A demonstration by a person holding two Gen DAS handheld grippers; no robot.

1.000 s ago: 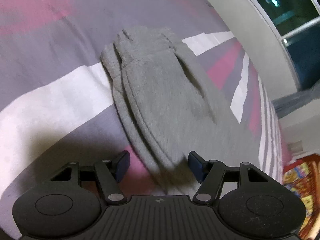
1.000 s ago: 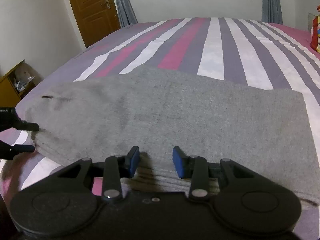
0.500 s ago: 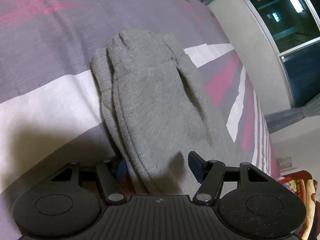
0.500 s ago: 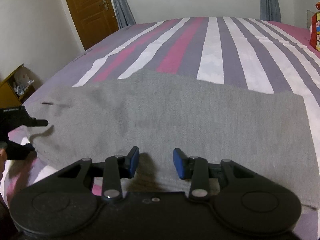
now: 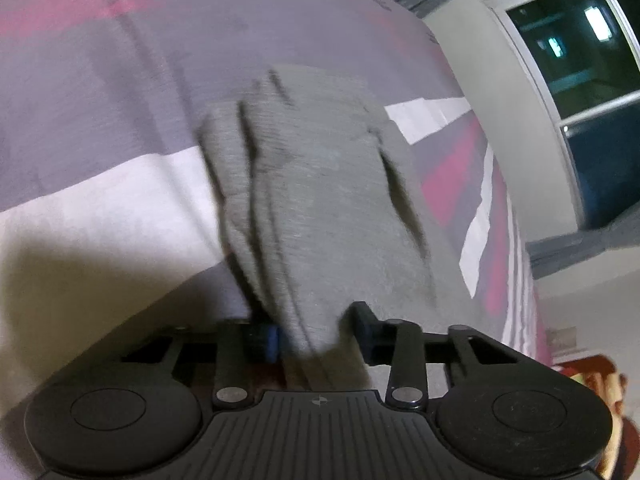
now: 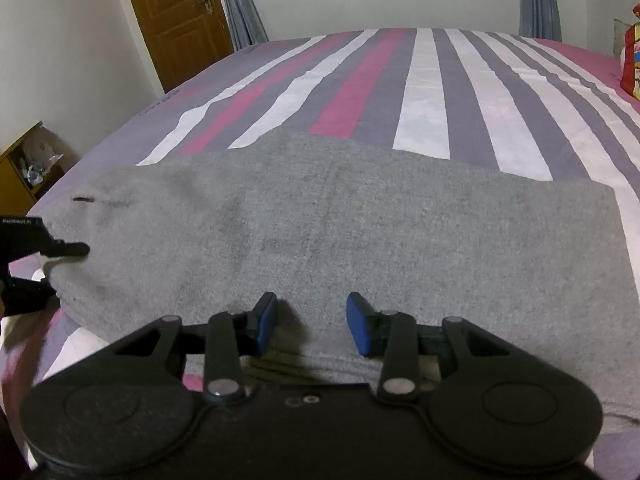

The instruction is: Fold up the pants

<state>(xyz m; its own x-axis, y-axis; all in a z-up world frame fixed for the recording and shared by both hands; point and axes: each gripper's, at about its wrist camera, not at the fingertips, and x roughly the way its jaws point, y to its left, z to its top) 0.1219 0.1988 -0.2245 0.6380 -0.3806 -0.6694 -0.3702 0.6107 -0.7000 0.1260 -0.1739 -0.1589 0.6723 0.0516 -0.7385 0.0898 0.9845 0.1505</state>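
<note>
A bedroom holds the scene: a bed under a sheet striped purple, pink and white (image 6: 432,92), with a brown wooden door (image 6: 176,16) at the upper left of the right wrist view, grey curtains beside it, and a dark window (image 5: 580,64) at the upper right of the left wrist view.

Nearest in the left wrist view, the left hand-held gripper (image 5: 318,334) has just been closing its jaws, and the stacked end of the grey fleece pants (image 5: 312,208) sits between them: the blue pad on the left presses the cloth edge and the one on the right meets the bunched fabric, so it looks clenched on that end. The picture is blurred, so the firmness of the hold is hard to judge. Beyond the pads the layered pants run up the middle of the frame towards the sheet.

In the right wrist view, the right hand-held gripper (image 6: 311,322) hangs just over the near long edge of the pants, pads apart with only flat cloth beneath and no fabric pinched, so it is released. The pants lie across the middle of that frame as a broad grey band, already doubled; the left hand-held gripper's black fingers bite the end at the far left edge.

The step in hand seems to be gripping the pants for the next fold. The next move likely calls for the right one to drop and pinch the near edge, then both to lift and carry together.
</note>
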